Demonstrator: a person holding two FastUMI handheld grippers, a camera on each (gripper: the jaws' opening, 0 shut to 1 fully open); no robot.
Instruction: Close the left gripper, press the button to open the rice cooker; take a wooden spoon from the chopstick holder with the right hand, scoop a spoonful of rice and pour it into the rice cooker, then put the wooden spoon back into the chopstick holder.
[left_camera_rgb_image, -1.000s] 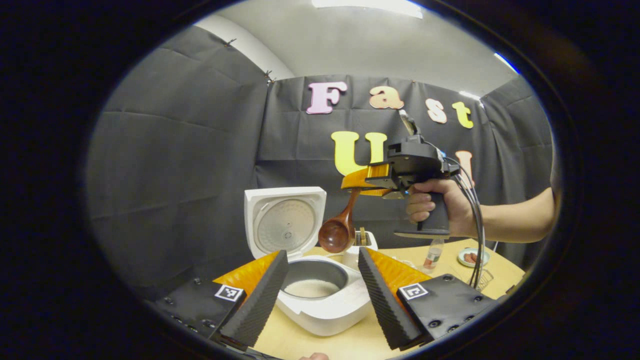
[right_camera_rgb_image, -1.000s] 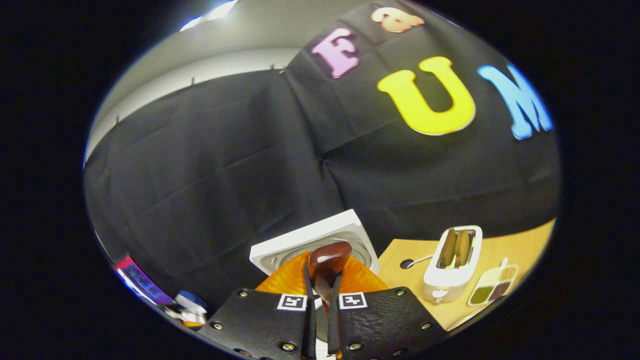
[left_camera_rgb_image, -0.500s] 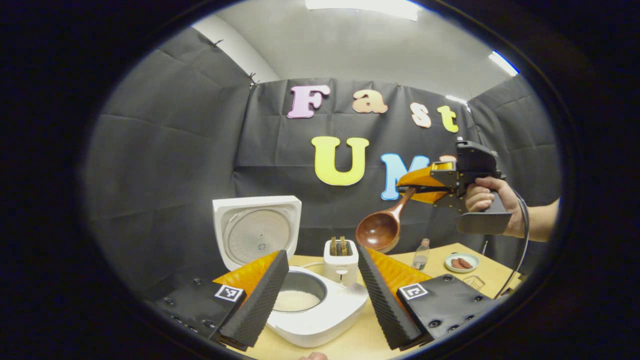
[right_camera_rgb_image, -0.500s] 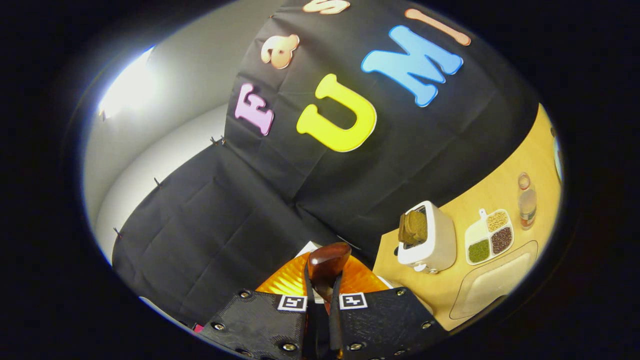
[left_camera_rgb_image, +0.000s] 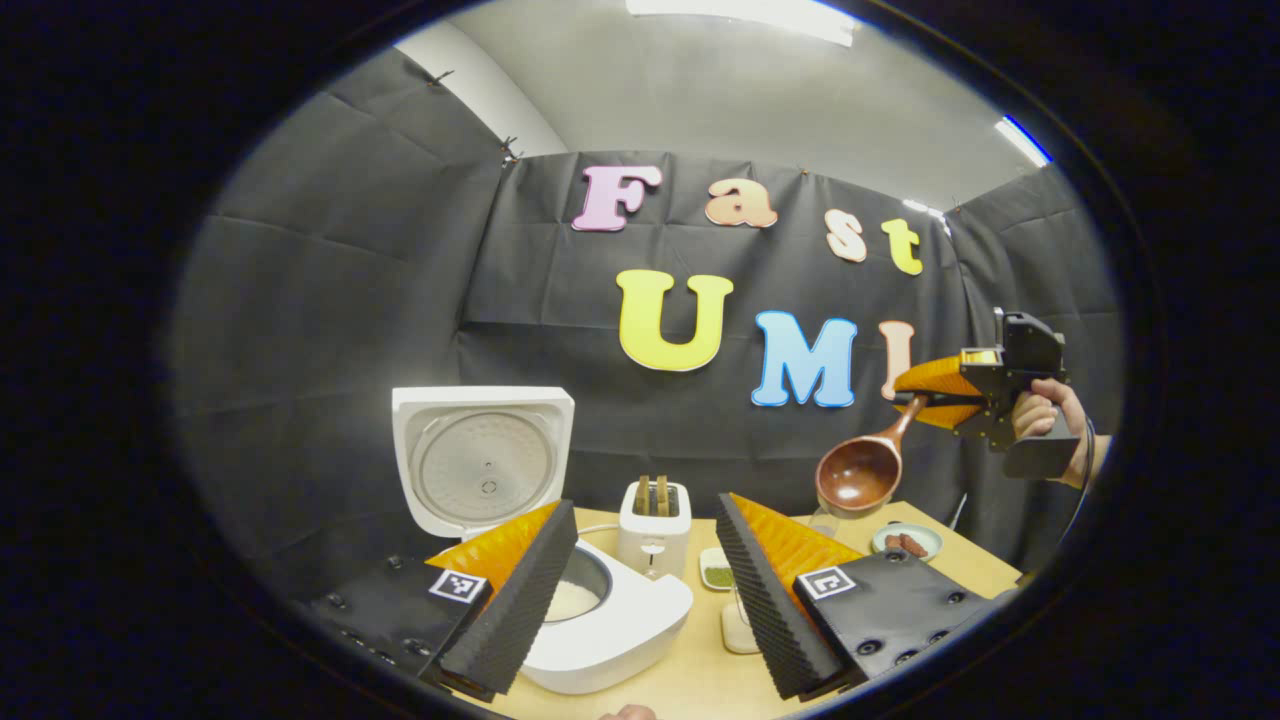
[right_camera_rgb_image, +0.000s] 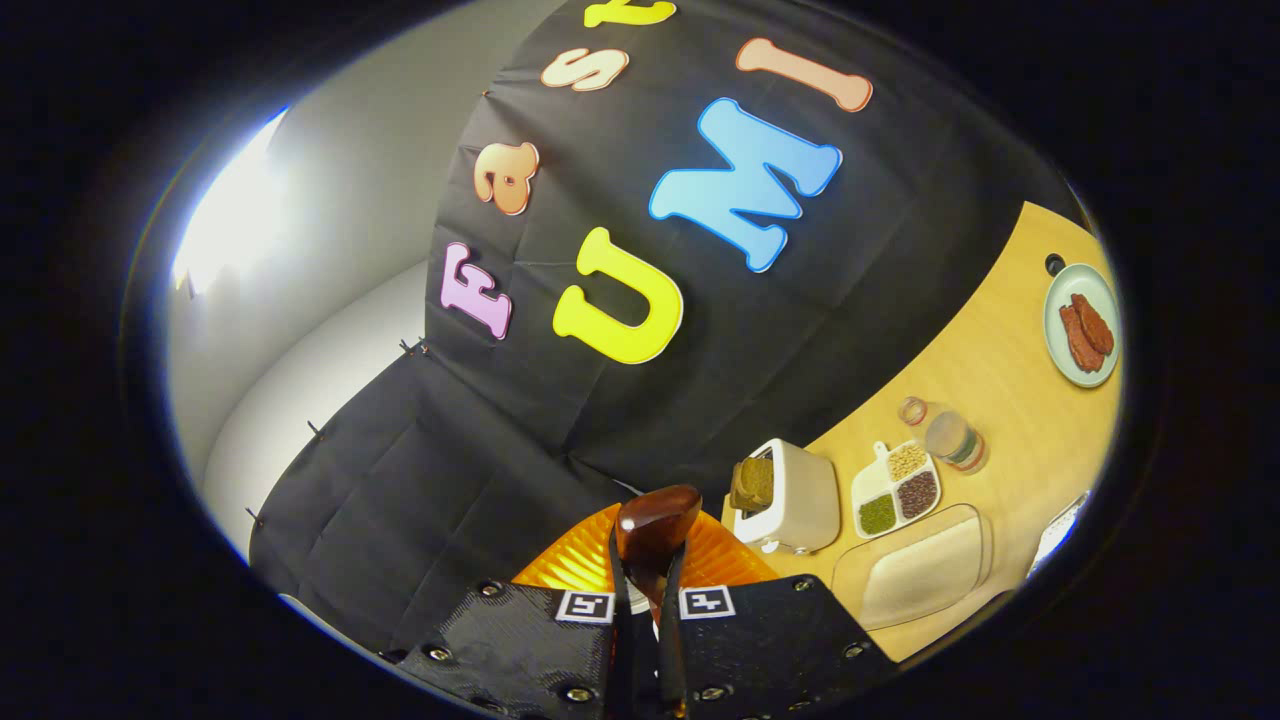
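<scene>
The white rice cooker stands on the table with its lid raised, and white rice lies in its pot. My left gripper is open just above and in front of the cooker, holding nothing. Far to the right, a hand carries my right gripper high over the table. It is shut on the handle of a dark wooden spoon, whose bowl hangs down and looks bare inside. In the right gripper view, the spoon sticks out beyond my shut right gripper.
A white toaster with bread stands behind the cooker. To its right are a divided dish of beans, a clear tray of rice, a bottle and a plate of sausages. Black cloth walls close the booth.
The right gripper has carried the spoon from above the cooker away to the right. The left gripper view has swung right, so the cooker sits further left.
</scene>
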